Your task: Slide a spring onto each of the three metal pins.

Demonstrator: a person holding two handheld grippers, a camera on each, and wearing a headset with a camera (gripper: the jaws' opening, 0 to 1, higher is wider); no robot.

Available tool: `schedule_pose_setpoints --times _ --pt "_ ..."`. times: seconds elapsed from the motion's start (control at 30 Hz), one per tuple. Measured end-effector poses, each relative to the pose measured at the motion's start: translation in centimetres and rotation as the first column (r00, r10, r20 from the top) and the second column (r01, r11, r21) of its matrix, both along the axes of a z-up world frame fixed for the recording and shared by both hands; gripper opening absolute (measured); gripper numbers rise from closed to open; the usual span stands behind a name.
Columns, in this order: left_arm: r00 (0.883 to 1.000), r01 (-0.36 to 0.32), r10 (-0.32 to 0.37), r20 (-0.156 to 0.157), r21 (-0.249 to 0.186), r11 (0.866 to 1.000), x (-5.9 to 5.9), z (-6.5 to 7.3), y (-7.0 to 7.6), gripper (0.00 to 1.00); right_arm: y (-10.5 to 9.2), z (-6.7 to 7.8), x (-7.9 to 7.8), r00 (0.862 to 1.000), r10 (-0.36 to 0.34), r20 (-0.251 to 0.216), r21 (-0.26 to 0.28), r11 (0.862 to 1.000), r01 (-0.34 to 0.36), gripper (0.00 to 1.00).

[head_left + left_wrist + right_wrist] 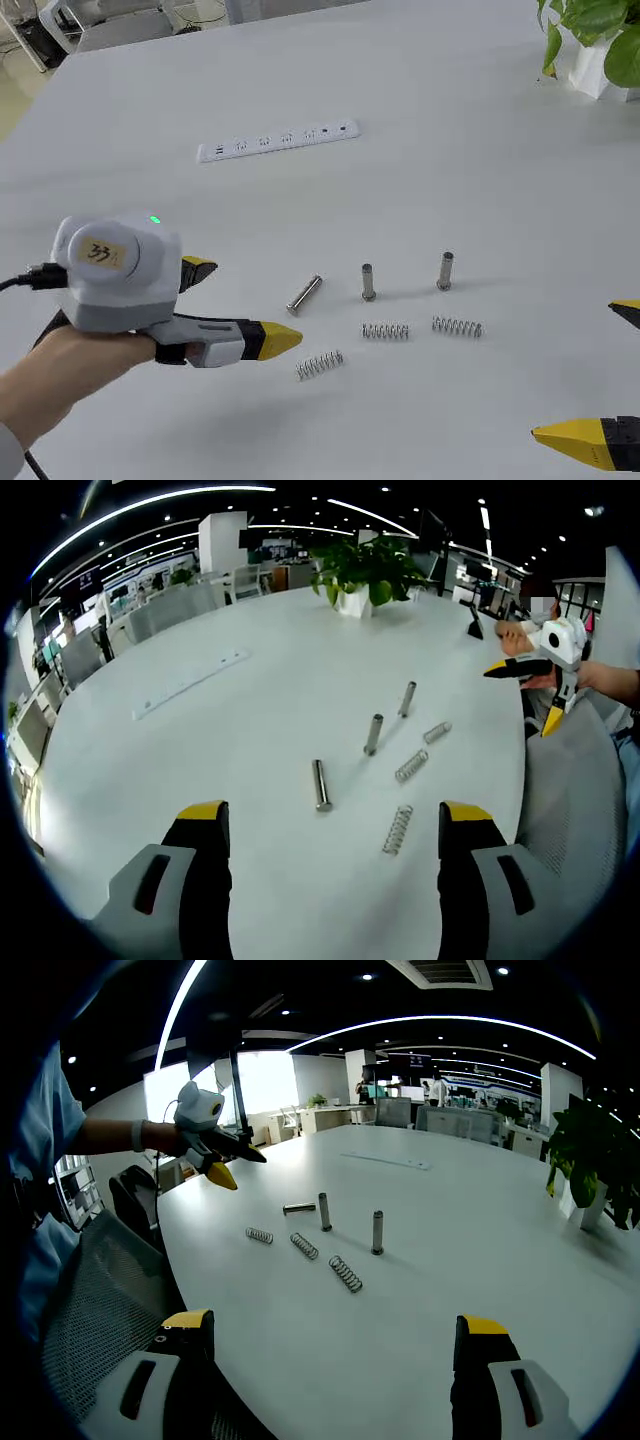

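On the white table (450, 180) in the head view, the middle pin (368, 282) stands upright and bare. Just to its left the lying pin (304, 294) rests on its side; to its right the third pin (445, 271) stands upright, also bare. Nearer the person than the middle pin, three loose springs lie in a row: the first spring (320, 365) by the lying pin, the second spring (386, 330) directly in front of the middle pin, the third spring (457, 326) by the third pin. None touches a pin. The left gripper (248, 302), held in a hand (60, 370), hovers left of the lying pin with its jaws spread and empty. The right gripper (585, 370) sits well right of the middle pin, also parted and holding nothing. A power strip (278, 140) lies well beyond the middle pin.

Left gripper view – its jaws gape wide and the lying pin (320, 785) shows between them. The middle pin (373, 734) stands just past it, with the second spring (411, 765) beside it. The right gripper (520, 695) hangs near the table's edge, released.

Right gripper view – the jaws are wide with nothing between them. The middle pin (324, 1212) stands mid-table with the lying pin (298, 1208) just beside it, and the left gripper (240, 1168) is beyond, unclenched.
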State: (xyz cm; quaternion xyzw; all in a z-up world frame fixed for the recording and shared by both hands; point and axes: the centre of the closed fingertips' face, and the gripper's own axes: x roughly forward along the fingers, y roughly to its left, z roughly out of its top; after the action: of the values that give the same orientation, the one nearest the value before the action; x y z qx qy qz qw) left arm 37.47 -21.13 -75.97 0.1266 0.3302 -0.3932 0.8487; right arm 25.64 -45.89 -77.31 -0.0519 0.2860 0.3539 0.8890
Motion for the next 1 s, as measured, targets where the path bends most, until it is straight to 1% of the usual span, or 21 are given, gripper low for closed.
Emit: schedule_pose_setpoints --times 0.1,0.17,0.23,0.3,0.4,0.5,0.6,0.63,0.67,0.73,0.8,0.83,0.97,1.0 --pt "1.000 0.013 -0.013 -0.015 0.010 1.000 0.5 -0.1 -0.4 0.82 0.0 0.0 -0.1 1.000 -0.002 0.001 0.001 1.000 0.002 1.00" --pt "0.999 0.019 -0.019 -0.032 0.016 1.000 0.6 -0.3 -0.7 0.77 0.0 0.0 -0.1 1.000 -0.003 0.000 0.001 1.000 0.003 1.00" --pt "0.999 0.023 -0.022 -0.048 0.021 1.000 0.8 -0.6 -1.0 0.75 -0.1 0.0 -0.2 1.000 -0.005 0.000 0.001 1.000 0.005 1.00" --pt "0.998 0.020 -0.017 -0.068 0.043 0.999 0.8 -1.0 -1.0 0.74 0.0 -0.1 -0.3 1.000 -0.006 -0.002 0.003 1.000 0.006 1.00" --pt "0.997 0.017 -0.013 -0.078 0.055 0.998 1.2 -1.4 -1.2 0.72 0.0 -0.2 -0.4 1.000 -0.004 -0.004 0.000 1.000 0.004 1.00" --pt "0.995 0.001 0.003 -0.097 0.037 0.999 1.6 -1.5 -1.7 0.68 0.0 -0.3 -0.5 1.000 -0.003 -0.007 -0.002 1.000 0.003 1.00" --pt "0.994 0.011 -0.005 -0.110 0.054 0.998 1.8 -2.1 -2.2 0.67 0.1 -0.2 -0.5 1.000 -0.005 -0.007 0.005 1.000 0.005 1.00" --pt "0.994 0.015 -0.008 -0.108 0.056 0.998 1.9 -2.2 -2.3 0.65 0.1 -0.2 -0.5 1.000 -0.005 -0.008 0.005 1.000 0.005 1.00" --pt "0.994 0.016 -0.009 -0.111 0.067 0.998 2.1 -2.4 -2.4 0.63 0.2 -0.3 -0.5 1.000 -0.005 -0.008 0.006 1.000 0.005 1.00" --pt "0.994 0.018 -0.010 -0.113 0.066 0.998 2.3 -2.5 -2.7 0.63 0.2 -0.3 -0.5 1.000 -0.006 -0.008 0.009 1.000 0.006 1.00" --pt "0.993 0.019 -0.010 -0.118 0.077 0.997 2.6 -2.9 -3.0 0.62 0.2 -0.3 -0.6 1.000 -0.008 -0.011 0.011 1.000 0.008 1.00" --pt "0.991 0.024 -0.012 -0.132 0.091 0.996 2.6 -3.2 -3.0 0.60 0.2 -0.4 -0.7 1.000 -0.007 -0.013 0.010 1.000 0.007 1.00" --pt "0.989 0.024 -0.009 -0.148 0.100 0.995 3.1 -3.7 -3.5 0.53 0.1 -0.6 -0.8 1.000 -0.006 -0.019 0.008 1.000 0.006 1.00" --pt "0.988 0.029 -0.012 -0.154 0.110 0.994 3.1 -3.9 -3.6 0.51 0.0 -0.6 -0.8 1.000 -0.009 -0.019 0.011 1.000 0.009 1.00"
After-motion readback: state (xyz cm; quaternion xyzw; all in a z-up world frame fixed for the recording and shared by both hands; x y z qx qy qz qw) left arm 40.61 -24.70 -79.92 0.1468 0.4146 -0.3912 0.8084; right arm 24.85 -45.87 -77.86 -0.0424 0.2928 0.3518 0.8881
